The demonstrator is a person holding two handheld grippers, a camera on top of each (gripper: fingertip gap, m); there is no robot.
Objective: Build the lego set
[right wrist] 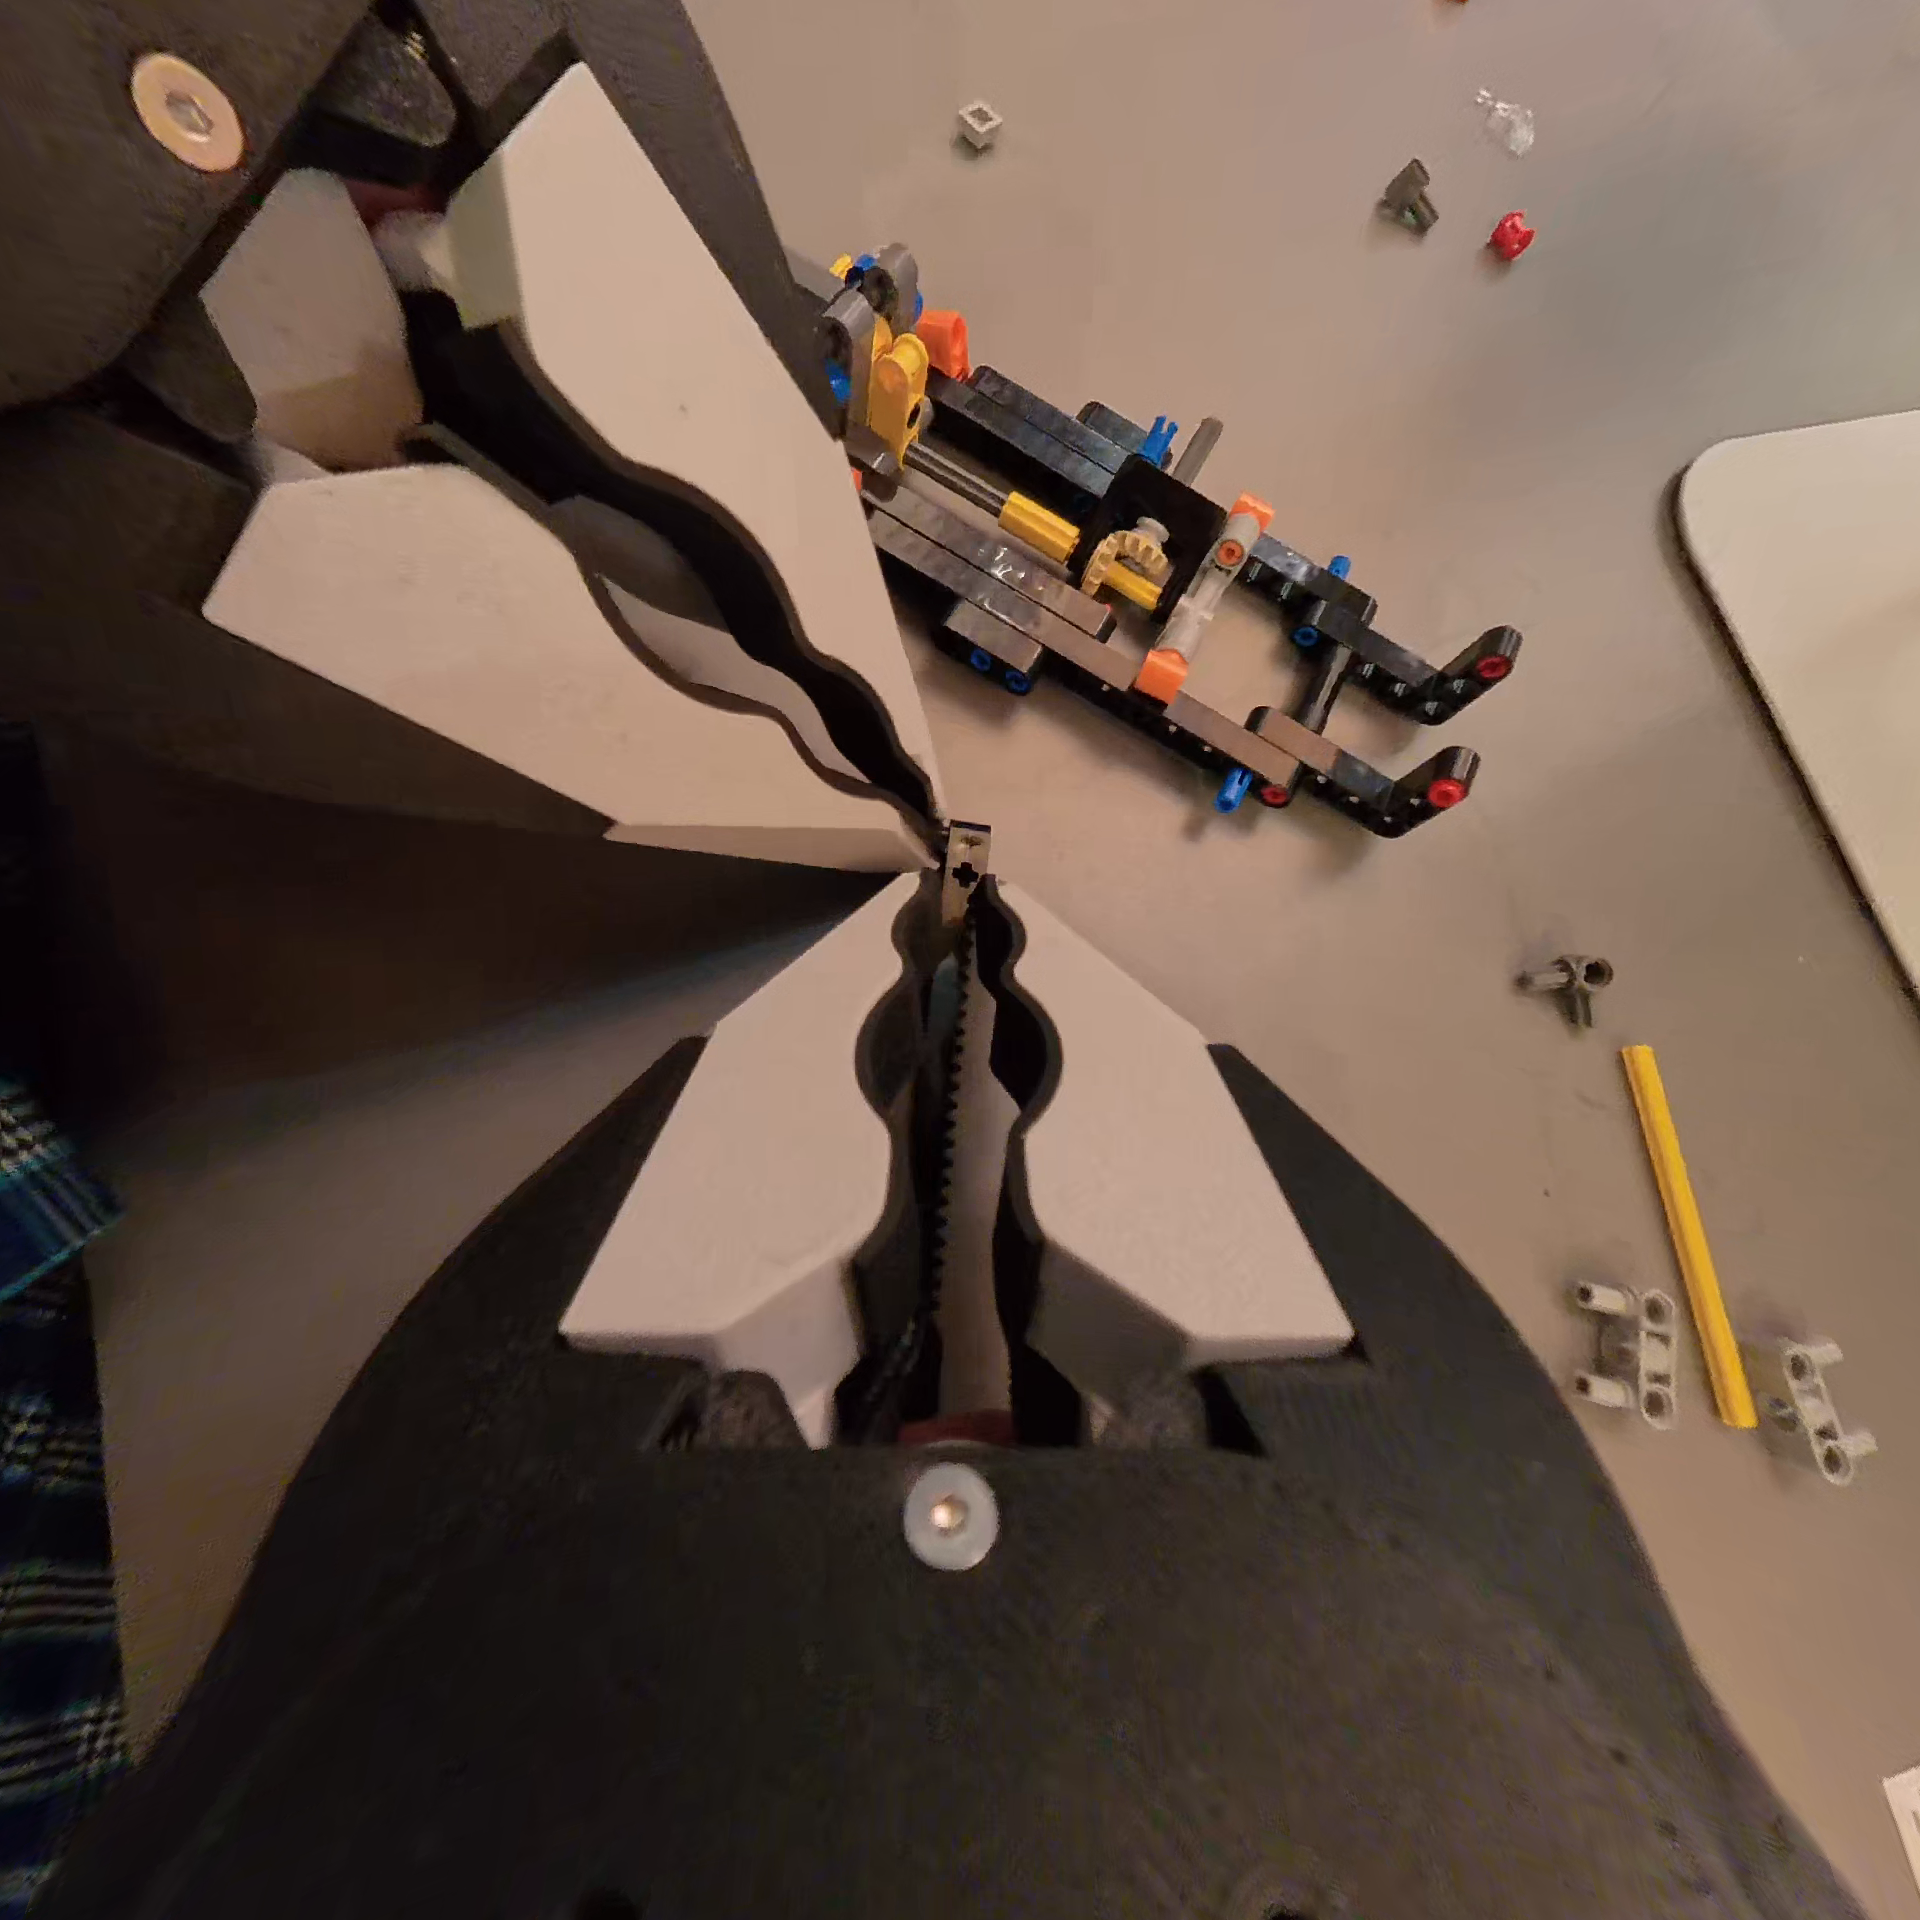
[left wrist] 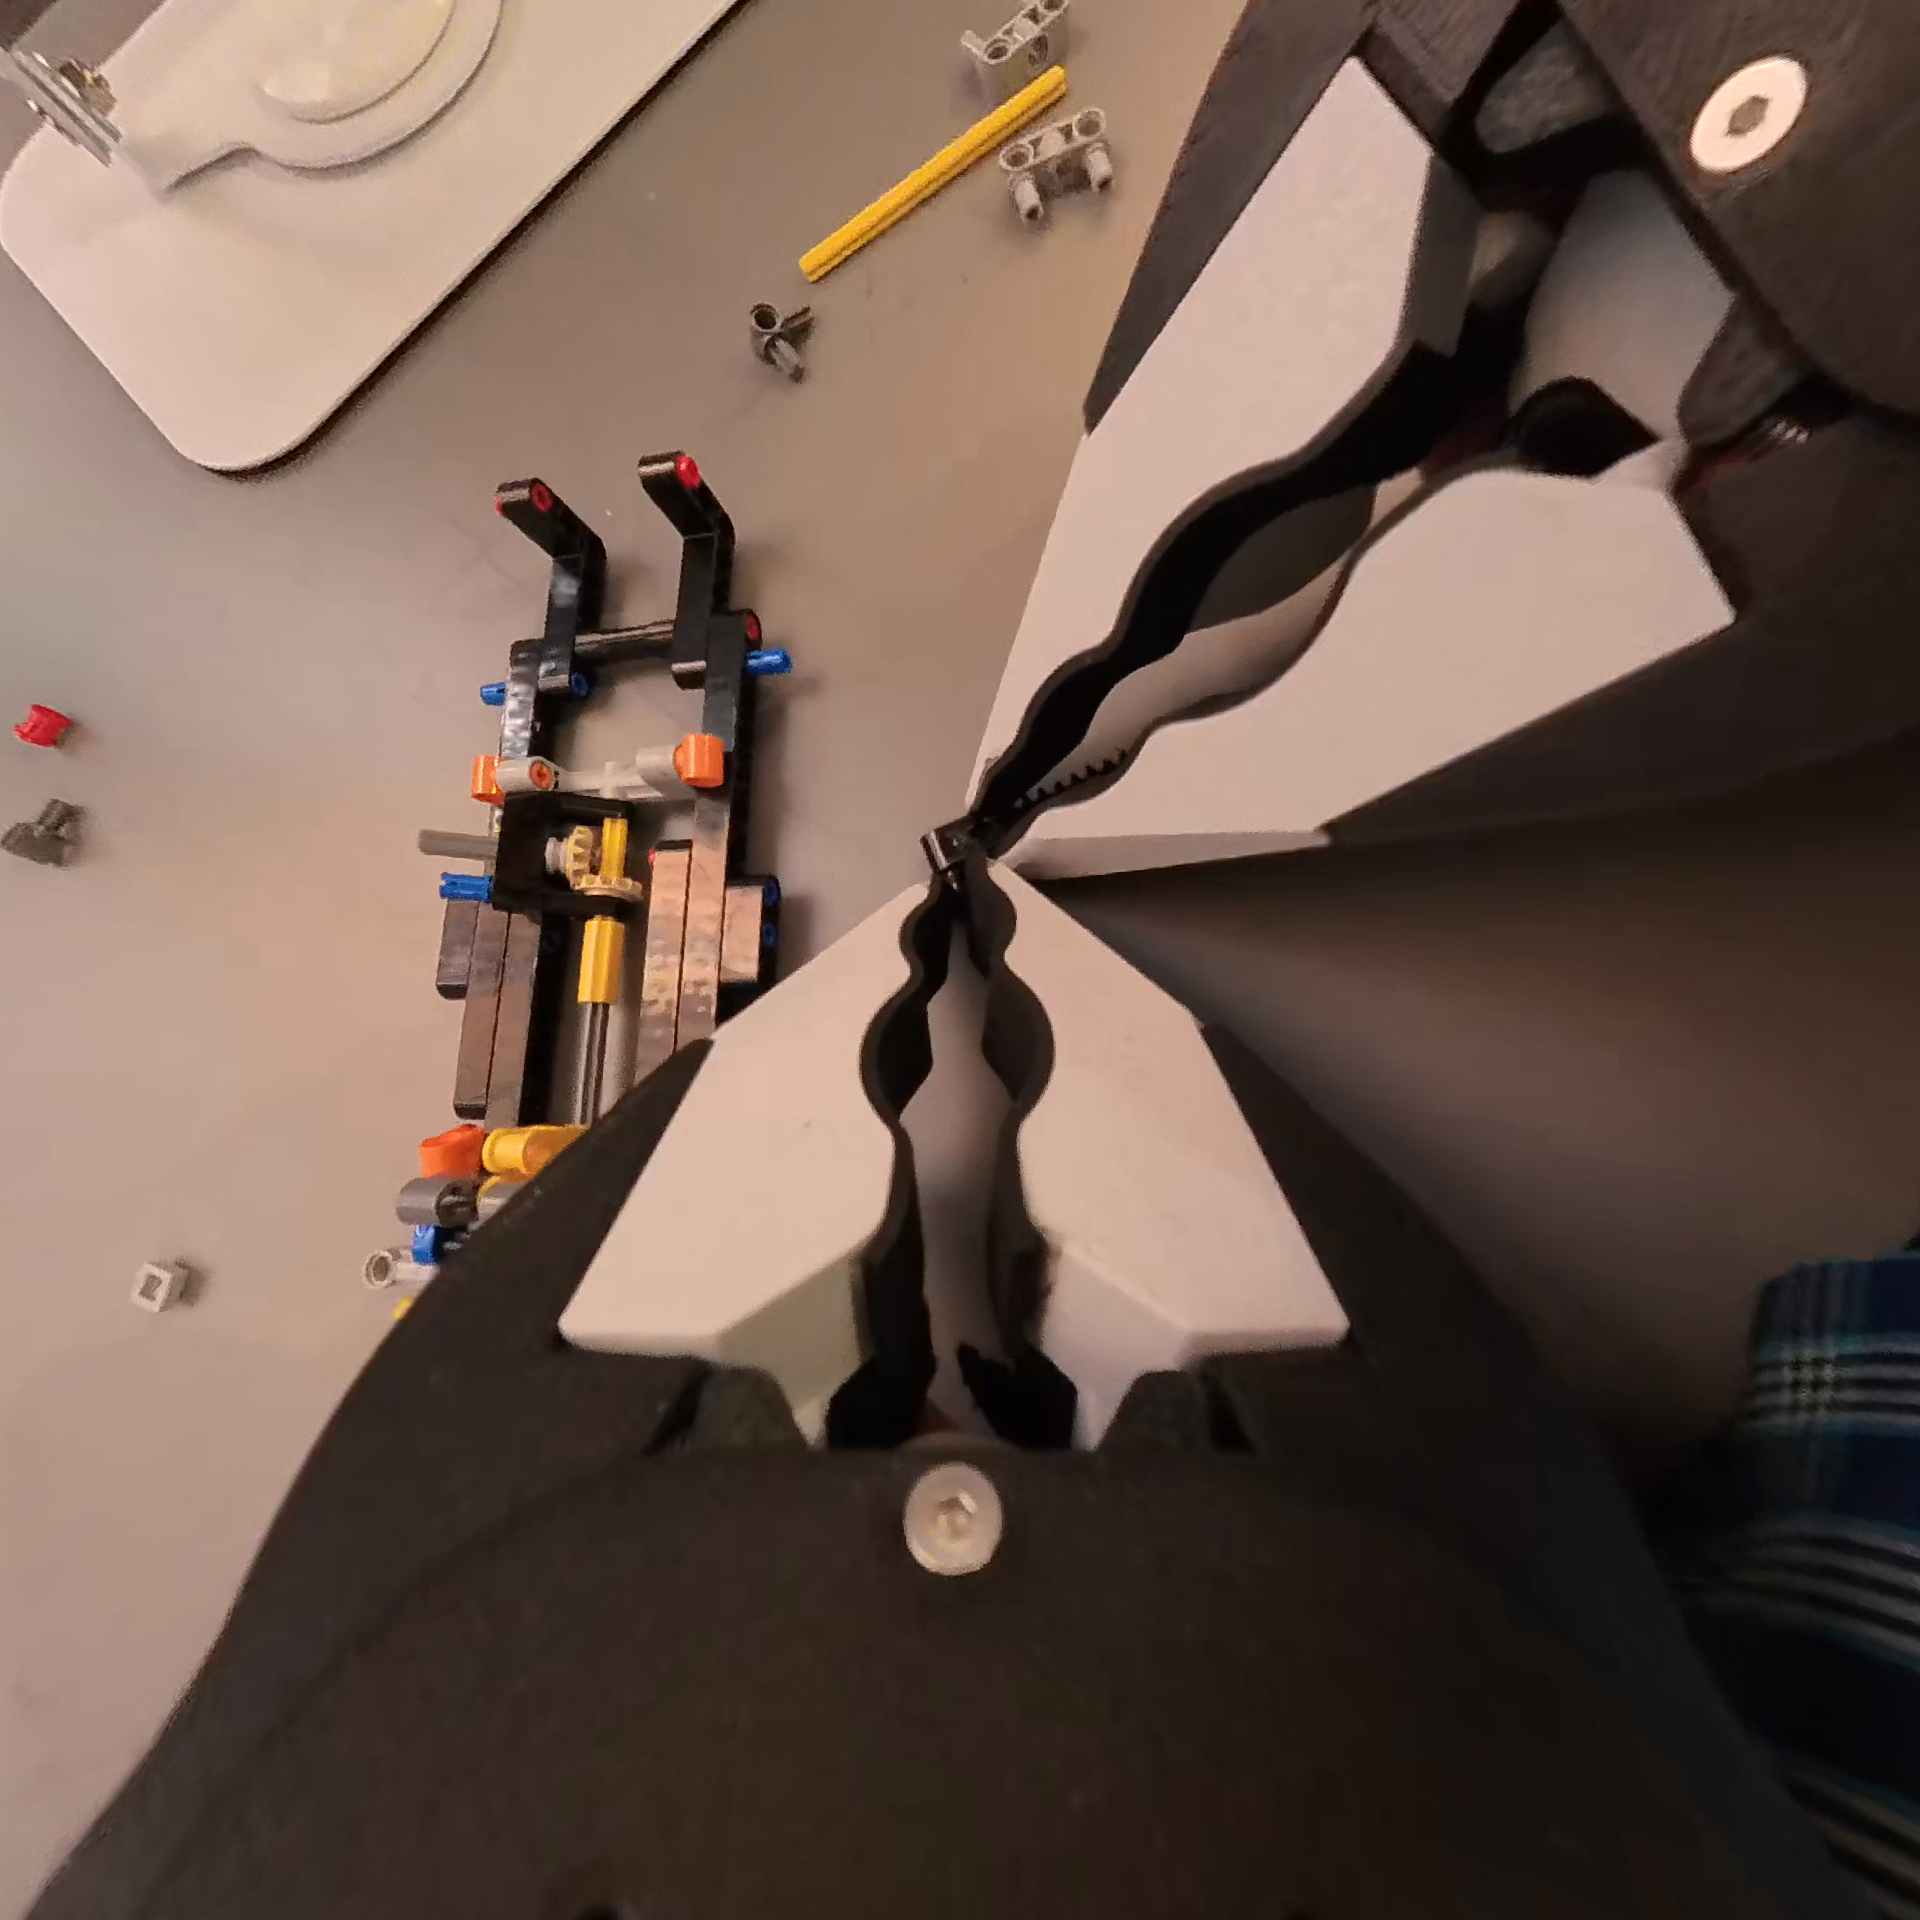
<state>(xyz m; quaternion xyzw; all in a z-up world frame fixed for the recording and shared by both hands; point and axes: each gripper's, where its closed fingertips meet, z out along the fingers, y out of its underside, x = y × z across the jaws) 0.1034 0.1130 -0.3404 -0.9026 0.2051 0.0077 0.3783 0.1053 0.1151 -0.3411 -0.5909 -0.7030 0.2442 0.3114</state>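
Lego chassis, a long black build with yellow, orange and blue parts, lies flat on the grey table in the left wrist view, just left of the grippers, its near end hidden behind the left gripper. That gripper's fingers are closed at the tips on a small black rack, a toothed strip. The right gripper reaches in from the upper right and pinches the same piece, so the two sets of tips meet on it above the table. Loose parts lie around: a yellow axle between two grey connectors, a red bush at the left edge, and a white board in the upper left corner.

From the right wrist view, the right gripper is clamped on the rack, whose teeth run back between its fingers. The left gripper comes in from the upper left, closed on the rack's far end. The chassis rests on the table beyond the tips, to the upper right, part hidden by the left gripper. The axle lies at the right.
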